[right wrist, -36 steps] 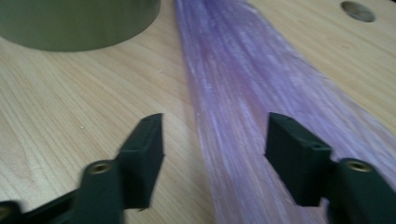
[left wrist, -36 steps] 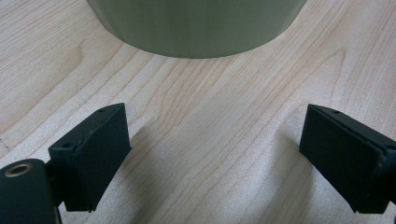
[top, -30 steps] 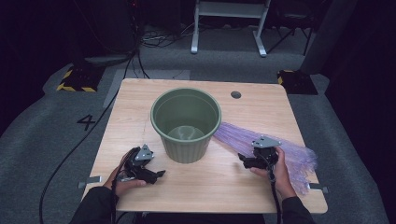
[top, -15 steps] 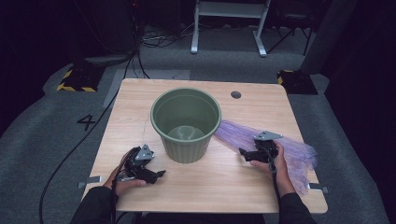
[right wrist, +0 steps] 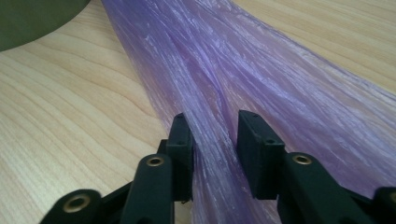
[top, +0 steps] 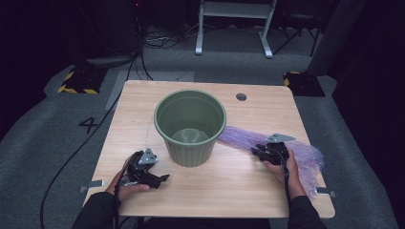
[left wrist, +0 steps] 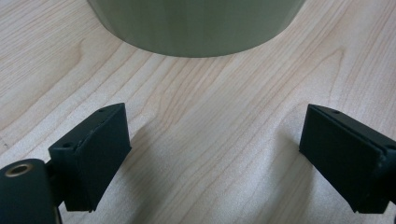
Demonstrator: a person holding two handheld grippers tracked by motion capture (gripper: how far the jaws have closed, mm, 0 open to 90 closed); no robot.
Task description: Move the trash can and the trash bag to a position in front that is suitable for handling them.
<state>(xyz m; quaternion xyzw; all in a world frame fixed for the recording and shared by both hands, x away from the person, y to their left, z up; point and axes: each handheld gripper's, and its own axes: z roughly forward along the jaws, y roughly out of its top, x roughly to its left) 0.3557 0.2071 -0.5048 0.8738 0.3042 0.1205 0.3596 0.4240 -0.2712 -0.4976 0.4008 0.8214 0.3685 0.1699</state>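
Two tools are mine: my right tool [right wrist: 214, 140] has just been closing on a fold of the purple bag [right wrist: 261, 79], which lies flat on the surface [top: 239, 186] right of the green bin [top: 190, 125]. I should pinch firmly before lifting. My left tool [left wrist: 212, 154] rests spread apart.

Bin [top: 190, 125]: dull olive green, with vertical ribbing on the lower wall. Plastic bag [right wrist: 243, 79]: translucent pale purple, streaked with fine lengthwise creases. Table [top: 267, 114]: light wood grain with a dark round hole. Both grippers, left [left wrist: 212, 158] and right [right wrist: 212, 140]: black jaws. Floor [top: 47, 129]: grey carpet bearing a black "4".
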